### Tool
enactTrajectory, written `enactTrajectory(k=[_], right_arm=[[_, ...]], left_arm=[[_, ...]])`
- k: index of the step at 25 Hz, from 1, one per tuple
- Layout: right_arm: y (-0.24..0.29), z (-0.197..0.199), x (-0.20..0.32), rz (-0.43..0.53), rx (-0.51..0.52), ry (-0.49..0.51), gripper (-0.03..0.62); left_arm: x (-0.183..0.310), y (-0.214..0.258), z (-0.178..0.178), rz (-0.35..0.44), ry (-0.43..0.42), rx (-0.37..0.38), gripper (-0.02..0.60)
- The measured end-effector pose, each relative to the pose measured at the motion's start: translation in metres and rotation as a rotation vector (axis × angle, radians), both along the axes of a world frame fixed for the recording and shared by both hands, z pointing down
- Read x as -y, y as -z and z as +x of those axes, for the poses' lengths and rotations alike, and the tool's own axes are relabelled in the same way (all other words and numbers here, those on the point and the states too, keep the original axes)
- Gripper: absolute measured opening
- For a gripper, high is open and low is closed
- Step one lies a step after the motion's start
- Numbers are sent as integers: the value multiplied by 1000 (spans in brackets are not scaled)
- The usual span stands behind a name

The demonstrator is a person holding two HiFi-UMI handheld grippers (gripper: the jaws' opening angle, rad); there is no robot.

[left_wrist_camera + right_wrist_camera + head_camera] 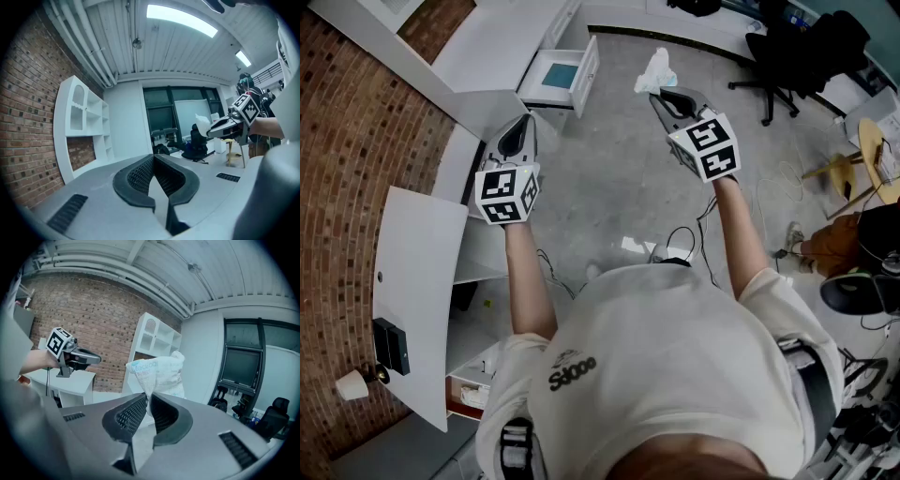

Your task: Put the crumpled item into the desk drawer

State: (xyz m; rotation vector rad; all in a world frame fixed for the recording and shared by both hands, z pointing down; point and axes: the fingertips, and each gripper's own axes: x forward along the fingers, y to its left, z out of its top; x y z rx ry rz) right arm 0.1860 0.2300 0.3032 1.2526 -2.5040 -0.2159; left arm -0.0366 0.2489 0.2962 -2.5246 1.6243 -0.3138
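My right hand-held gripper (pixel 662 95) is clamped on the crumpled wrapper (pixel 656 70), held above the floor. My left hand-held gripper (pixel 153 158) is closed and empty. I'd carry it squarely over the open drawer (pixel 587 73) before releasing.

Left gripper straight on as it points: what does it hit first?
Nothing near: the left gripper points level across the room, free as far as the dark windows. The open drawer probably lies below that line.
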Motion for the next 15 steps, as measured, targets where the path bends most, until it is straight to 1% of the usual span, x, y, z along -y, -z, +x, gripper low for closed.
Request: enactTrajectory(k=[4,9,15], right_arm=[[-3,14,15,-2,14,7,35],[0,34,40,-5,70,40,35],[-3,64,69,-3,72,70,35]], left_arm=[[12,-4,13,-4,6,5,18],[30,-5,33,-7,30,12,18],[47,-9,60,-12,82,1,18]])
